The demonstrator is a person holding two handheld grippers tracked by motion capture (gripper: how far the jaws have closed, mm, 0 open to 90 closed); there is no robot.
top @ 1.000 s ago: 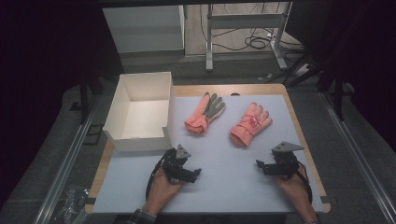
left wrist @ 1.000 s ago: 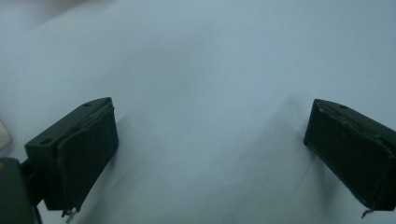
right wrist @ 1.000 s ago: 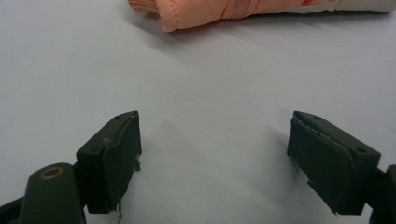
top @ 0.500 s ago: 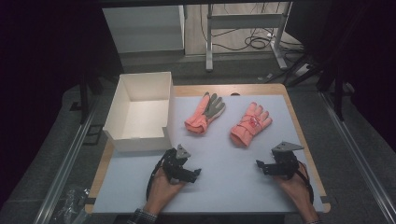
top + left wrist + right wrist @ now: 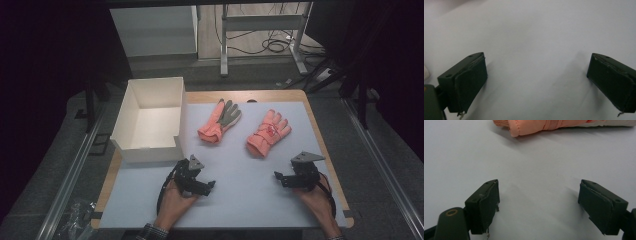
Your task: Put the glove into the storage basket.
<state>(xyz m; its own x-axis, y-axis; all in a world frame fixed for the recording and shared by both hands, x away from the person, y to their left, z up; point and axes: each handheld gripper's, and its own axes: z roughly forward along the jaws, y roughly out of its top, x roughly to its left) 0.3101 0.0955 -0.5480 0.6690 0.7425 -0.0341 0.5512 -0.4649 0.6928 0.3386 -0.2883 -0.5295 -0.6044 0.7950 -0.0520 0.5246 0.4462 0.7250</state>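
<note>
The tabletop (image 5: 235, 200), a wooden board under a pale grey sheet, carries everything. At its far left corner sits an open white cardboard box (image 5: 150, 120), its left side hanging over the tabletop's edge. To the right of the box lie 2 salmon-pink gloves, apart from each other. The right glove (image 5: 268, 132) is the larger-looking one: its long axis runs from the cuff at the near left to the fingers at the far right, and a strap crosses its back. The left glove (image 5: 219, 121), with a grey palm patch, lies on much the same diagonal, cuff toward the person and fingers pointing away and slightly right, just beside the box's right wall.

Nearer the person, both hands rest on the sheet, well apart. The left claw (image 5: 211, 185) points rightward, short of the left glove; in the left gripper view its jaws stand wide apart over bare sheet, grasping nothing. The right claw (image 5: 276, 176) points leftward, near the right glove's cuff; in the right gripper view its jaws are likewise spread and empty, with that cuff lying just beyond them
</note>
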